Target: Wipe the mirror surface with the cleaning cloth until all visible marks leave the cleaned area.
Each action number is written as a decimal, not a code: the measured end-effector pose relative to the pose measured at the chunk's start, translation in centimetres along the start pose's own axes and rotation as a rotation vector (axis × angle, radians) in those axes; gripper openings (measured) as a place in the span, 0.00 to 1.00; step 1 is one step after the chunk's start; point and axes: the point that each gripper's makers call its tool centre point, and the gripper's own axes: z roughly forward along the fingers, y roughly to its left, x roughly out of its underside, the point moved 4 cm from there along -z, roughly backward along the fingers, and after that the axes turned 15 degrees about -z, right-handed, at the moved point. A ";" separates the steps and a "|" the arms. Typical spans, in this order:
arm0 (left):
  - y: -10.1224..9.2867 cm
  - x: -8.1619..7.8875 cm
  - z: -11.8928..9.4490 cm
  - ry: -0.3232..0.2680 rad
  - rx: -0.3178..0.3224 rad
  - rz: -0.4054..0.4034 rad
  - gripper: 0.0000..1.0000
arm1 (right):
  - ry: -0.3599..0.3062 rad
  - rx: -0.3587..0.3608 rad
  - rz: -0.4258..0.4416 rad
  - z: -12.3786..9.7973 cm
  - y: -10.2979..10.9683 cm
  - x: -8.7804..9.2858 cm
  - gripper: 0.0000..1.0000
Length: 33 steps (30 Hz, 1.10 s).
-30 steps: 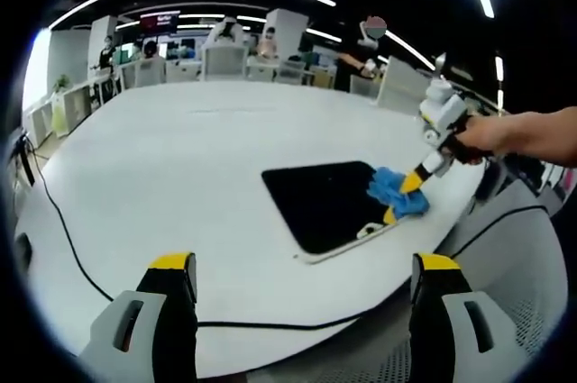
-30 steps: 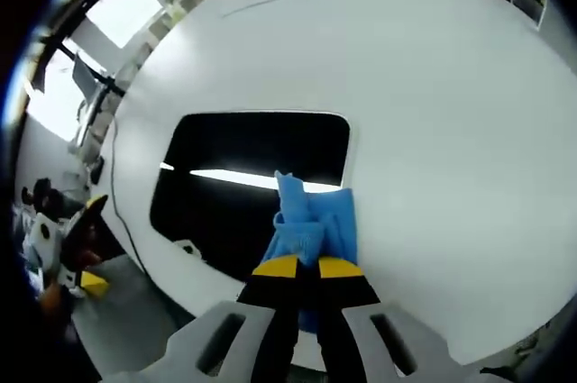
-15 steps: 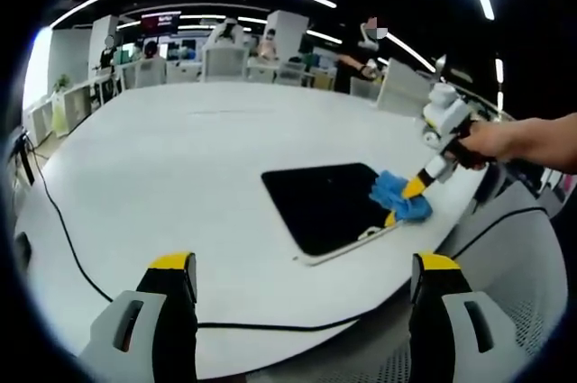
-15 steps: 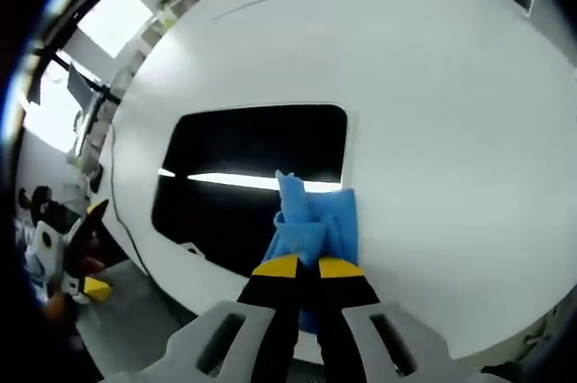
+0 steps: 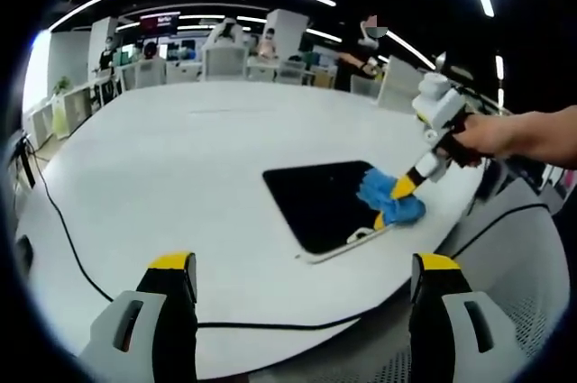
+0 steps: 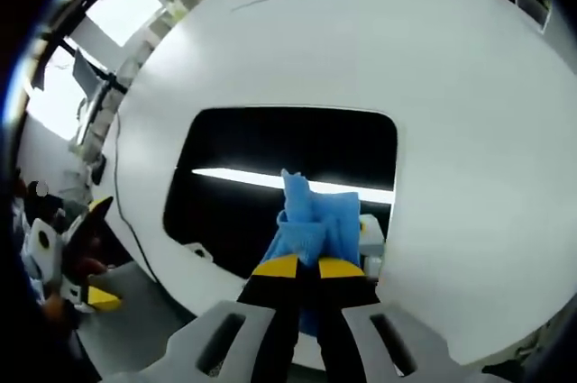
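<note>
A dark rectangular mirror (image 5: pixel 320 203) (image 6: pixel 270 167) lies flat on the white table (image 5: pixel 162 158), near its right edge. A blue cleaning cloth (image 5: pixel 386 198) (image 6: pixel 311 221) rests on the mirror's near right corner. My right gripper (image 6: pixel 300 268) is shut on the cloth and presses it onto the glass; in the left gripper view this right gripper (image 5: pixel 389 204) comes in from the right, held by a hand (image 5: pixel 505 135). My left gripper (image 5: pixel 302 275) stands open, low in front of the table's near edge, well short of the mirror, with nothing between its fingers.
A black cable (image 5: pixel 63 230) runs along the table's left and near edge. A grey mesh chair (image 5: pixel 532 257) stands at the right. Desks, chairs and people fill the room's far side (image 5: pixel 225 50). The table top beyond the mirror is bare white.
My right gripper has slid the cloth from the mirror's right rim further onto the glass. The left gripper has stayed where it was.
</note>
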 end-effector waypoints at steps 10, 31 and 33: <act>0.0 0.1 0.0 0.008 -0.004 0.000 0.99 | 0.002 -0.021 -0.036 0.9 2.7 -1.6 0.00; -0.1 0.2 0.0 0.012 0.014 0.005 0.99 | -0.002 -0.057 -0.106 2.6 8.9 -4.5 0.00; -0.1 0.3 0.0 0.018 0.012 0.007 0.99 | -0.001 -0.061 -0.110 2.9 9.3 -4.7 0.00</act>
